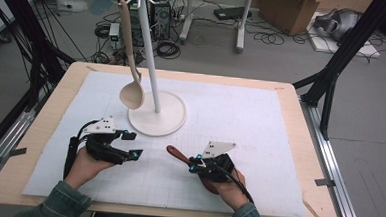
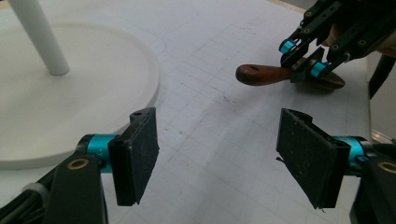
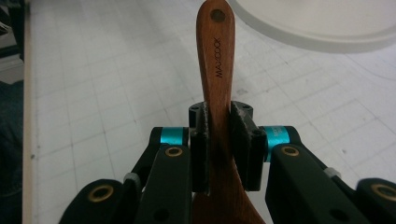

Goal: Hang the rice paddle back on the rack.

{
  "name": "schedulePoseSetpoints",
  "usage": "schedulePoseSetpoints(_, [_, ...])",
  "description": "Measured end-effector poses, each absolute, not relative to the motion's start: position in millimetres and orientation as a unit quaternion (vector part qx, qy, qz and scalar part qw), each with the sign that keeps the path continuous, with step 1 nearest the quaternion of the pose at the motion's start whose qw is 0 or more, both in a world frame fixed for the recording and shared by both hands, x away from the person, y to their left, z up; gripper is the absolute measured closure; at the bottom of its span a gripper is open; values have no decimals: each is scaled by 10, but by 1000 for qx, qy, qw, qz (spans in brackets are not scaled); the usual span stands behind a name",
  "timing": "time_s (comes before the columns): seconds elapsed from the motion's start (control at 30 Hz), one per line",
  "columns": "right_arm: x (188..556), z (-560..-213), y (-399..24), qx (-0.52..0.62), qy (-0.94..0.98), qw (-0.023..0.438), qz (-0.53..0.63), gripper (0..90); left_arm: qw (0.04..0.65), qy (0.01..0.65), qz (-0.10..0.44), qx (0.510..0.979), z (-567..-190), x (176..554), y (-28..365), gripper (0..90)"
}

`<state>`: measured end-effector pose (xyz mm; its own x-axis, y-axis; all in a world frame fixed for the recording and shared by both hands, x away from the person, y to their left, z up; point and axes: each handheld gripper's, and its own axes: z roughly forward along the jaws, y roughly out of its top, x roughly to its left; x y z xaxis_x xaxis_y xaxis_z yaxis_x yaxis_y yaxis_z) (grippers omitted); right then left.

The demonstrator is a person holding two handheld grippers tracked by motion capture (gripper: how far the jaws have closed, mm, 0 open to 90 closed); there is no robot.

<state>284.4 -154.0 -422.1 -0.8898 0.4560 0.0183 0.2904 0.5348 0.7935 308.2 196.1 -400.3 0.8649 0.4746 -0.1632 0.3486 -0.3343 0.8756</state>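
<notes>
The right gripper [image 3: 219, 140] pinches a smooth, dark wooden spatula [image 3: 217, 60] by its flat handle, low over the gridded white mat [image 1: 240, 116]. The left gripper [image 2: 217, 158], spread and empty, hovers beside it. Beyond, a pale wooden ladle [image 1: 131, 80] hangs on the white rack [image 1: 155, 114].

A light wooden table [image 1: 299, 144] carries a white gridded mat [image 1: 240, 116] that covers most of its top, leaving a bare wooden border along every edge. On the mat, toward the far edge and left of centre, stands the round white base [image 1: 158, 116] of a rack with its upright pole [image 1: 149, 51].
</notes>
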Motion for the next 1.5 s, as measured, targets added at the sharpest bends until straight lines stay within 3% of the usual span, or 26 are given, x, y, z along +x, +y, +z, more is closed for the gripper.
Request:
schedulePoseSetpoints(0.67, [2854, -4065, -1094, 174, 856, 93, 478, 788, 514, 225, 17, 828, -4005, 3105, 1651, 347])
schedulePoseSetpoints(1.5, [2851, -4063, -952, 165, 849, 82, 494, 767, 531, 223, 4, 818, -3949, 3107, 1655, 546])
